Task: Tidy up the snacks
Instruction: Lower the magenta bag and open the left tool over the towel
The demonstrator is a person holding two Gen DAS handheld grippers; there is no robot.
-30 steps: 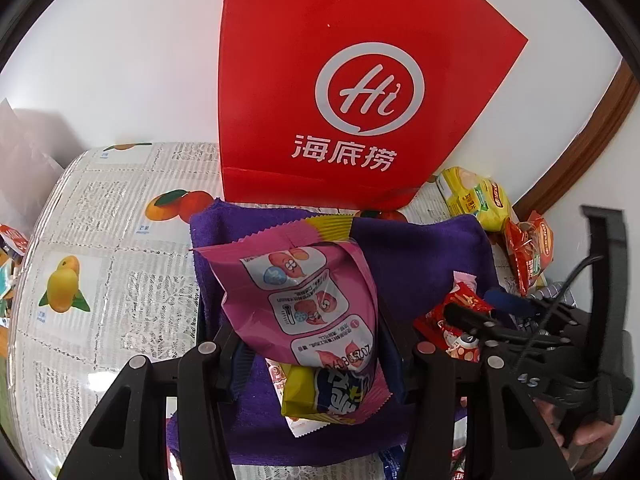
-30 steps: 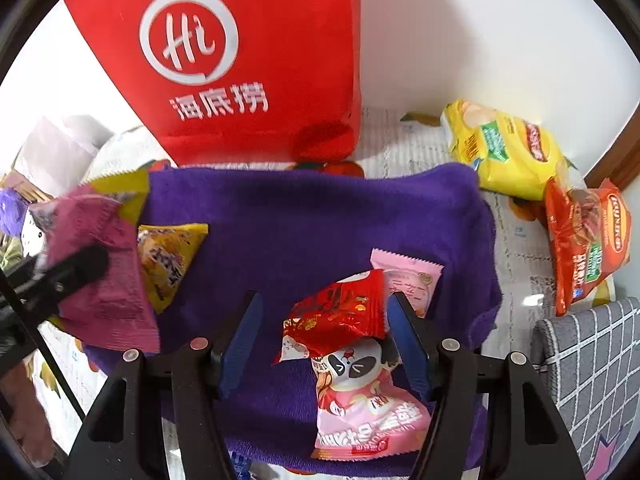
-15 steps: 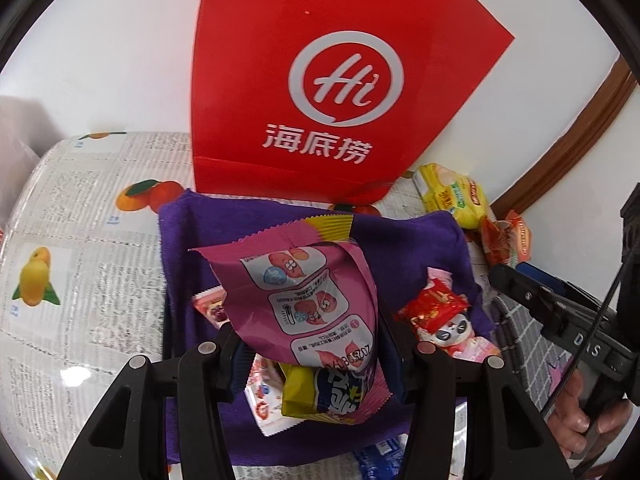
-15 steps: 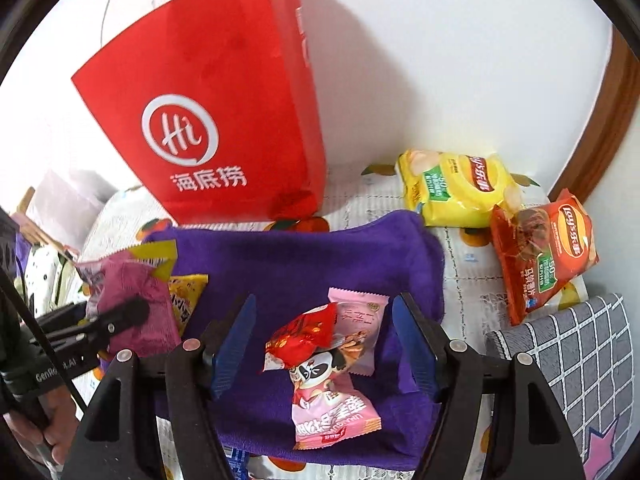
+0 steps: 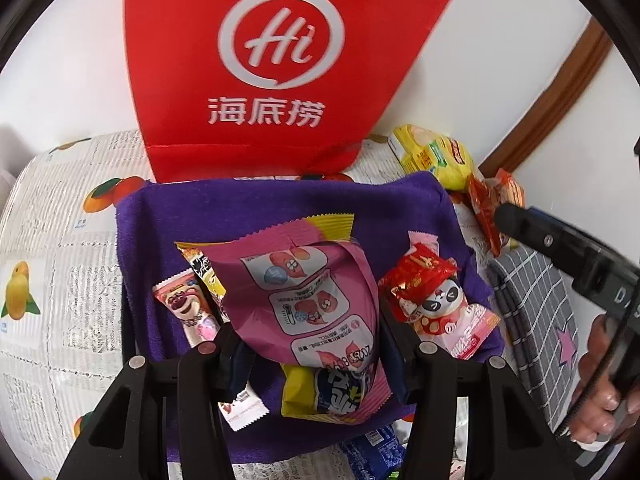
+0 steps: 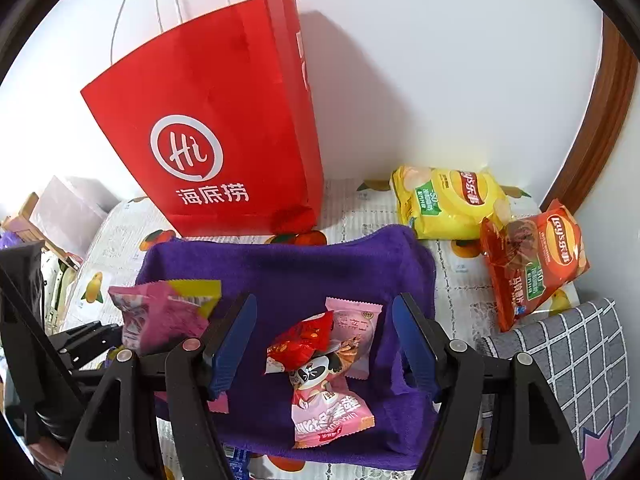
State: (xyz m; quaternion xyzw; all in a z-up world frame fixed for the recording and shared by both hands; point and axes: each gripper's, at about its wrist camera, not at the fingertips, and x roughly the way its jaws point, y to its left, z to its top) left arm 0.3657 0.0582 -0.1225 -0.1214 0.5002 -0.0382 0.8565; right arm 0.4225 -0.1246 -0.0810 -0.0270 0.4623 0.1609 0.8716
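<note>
A: What does the left hand-held gripper (image 5: 316,344) have?
B: Its pads are clamped on a pink snack packet (image 5: 308,300) with a yellow top edge, and a yellow-and-blue packet (image 5: 320,394) hangs pinched in with it — both lifted over the purple towel (image 5: 280,208).

A: And the right hand-held gripper (image 6: 324,350)?
B: Its blue pads stand apart with nothing pressed between them; they have just been opening. It hangs above the towel, straddling a small heap: a red wrapper (image 6: 300,340), a pale pink sachet (image 6: 356,332) and a pink panda packet (image 6: 328,412), all lying on the towel's right half.

A: What else sits on the towel?
B: On its left part, a pink bear candy (image 5: 188,308) and a yellow-black packet (image 5: 202,272), side by side.

A: Around the towel?
B: A red paper bag (image 6: 224,128) stands upright just behind it, against the wall. Behind and to the right of the towel, on the table (image 6: 352,208) with its fruit-print cover, lie a yellow chip bag (image 6: 448,200) and an orange chip bag (image 6: 532,260) — touching each other. A grey checked cushion (image 6: 572,356) lies right of the towel.
</note>
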